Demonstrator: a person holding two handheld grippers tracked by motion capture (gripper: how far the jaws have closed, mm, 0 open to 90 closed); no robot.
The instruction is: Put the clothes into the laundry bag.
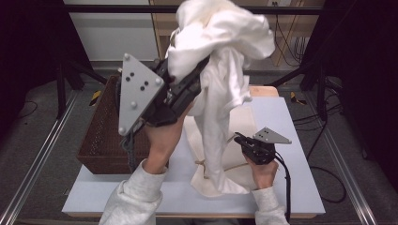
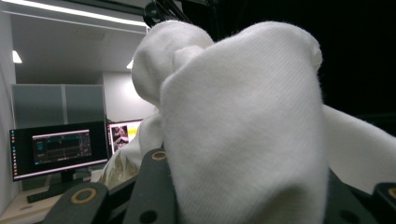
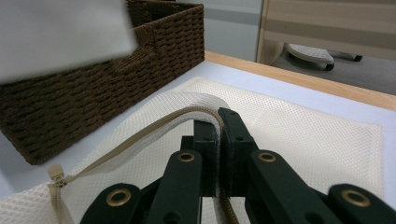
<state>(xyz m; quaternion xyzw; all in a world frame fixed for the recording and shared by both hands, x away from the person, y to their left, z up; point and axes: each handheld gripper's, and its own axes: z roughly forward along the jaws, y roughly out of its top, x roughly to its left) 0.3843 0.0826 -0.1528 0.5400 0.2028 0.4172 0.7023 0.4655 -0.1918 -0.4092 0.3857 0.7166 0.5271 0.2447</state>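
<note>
I'm holding the left tongs clamped on a bunched white garment, lifting it above the counter. Right tongs are pinching the mesh laundry bag's zipper edge. Cloth is looking light, floppy, slack; gripping a thick fold seems safest.

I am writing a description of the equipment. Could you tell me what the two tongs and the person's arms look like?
Both the left tongs and the right tongs are black, each topped by a grey three-cornered plate carrying small round markers. In the gripper views the black jaws show brass-coloured rings at their pivots. A black cable trails from the right tongs. The person wears light grey sleeves.
</note>
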